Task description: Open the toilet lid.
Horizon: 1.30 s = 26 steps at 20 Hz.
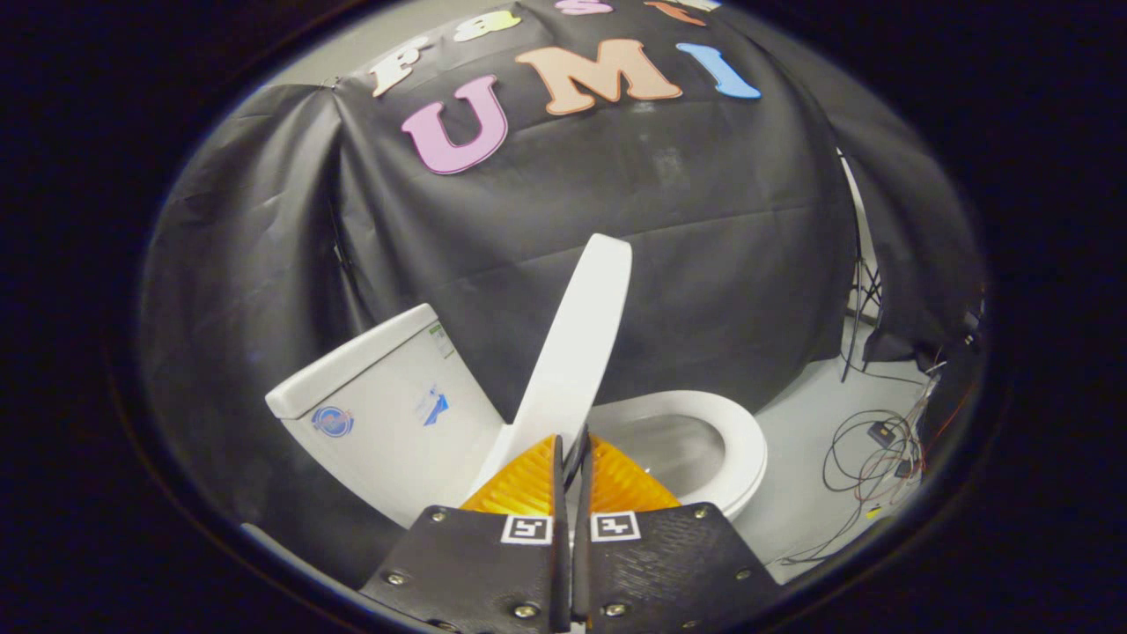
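Note:
A white toilet stands just ahead of the fingers. Its lid [577, 343] is raised and stands nearly upright, leaning a little toward the tank [387, 405]. Right of the lid lie the oval seat [744, 440] and the bowl inside it. My gripper [574, 445] is shut, its two fingers pressed together with only a thin slit between them. The fingertips [537, 471] sit right at the lid's lower part, and the left finger hides the lid's base. I see nothing clamped between the fingers.
Black cloth walls close in behind and left of the toilet. On the pale floor [810, 493] to the right lie tangled cables [872, 462] and a small box, with a stand's thin legs [858, 299] by the cloth.

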Each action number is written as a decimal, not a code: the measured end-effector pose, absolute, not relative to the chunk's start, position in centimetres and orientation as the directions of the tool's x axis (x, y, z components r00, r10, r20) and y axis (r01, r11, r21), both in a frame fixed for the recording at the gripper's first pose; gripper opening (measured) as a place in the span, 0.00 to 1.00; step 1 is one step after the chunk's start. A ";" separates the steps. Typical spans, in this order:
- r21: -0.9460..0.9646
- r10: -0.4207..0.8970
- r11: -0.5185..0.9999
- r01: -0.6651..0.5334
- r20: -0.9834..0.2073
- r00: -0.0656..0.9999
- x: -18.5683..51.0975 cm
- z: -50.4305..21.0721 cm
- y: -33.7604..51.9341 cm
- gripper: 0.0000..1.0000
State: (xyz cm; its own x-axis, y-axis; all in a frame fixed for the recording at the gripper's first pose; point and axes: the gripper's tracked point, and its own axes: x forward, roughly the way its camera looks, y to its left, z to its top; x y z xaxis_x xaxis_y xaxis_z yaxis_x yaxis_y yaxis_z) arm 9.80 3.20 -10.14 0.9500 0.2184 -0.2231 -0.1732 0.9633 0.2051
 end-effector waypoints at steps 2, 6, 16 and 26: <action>0.188 0.221 0.965 -0.182 -0.211 0.952 9.8 -9.8 3.4 0.02; 0.164 0.225 0.967 -0.194 -0.195 0.955 9.9 -9.4 4.0 0.02; 0.072 0.251 0.967 -0.243 -0.148 0.956 10.4 -7.9 5.7 0.02; -0.060 0.249 0.965 -0.257 -0.105 0.963 10.6 -7.0 6.8 0.02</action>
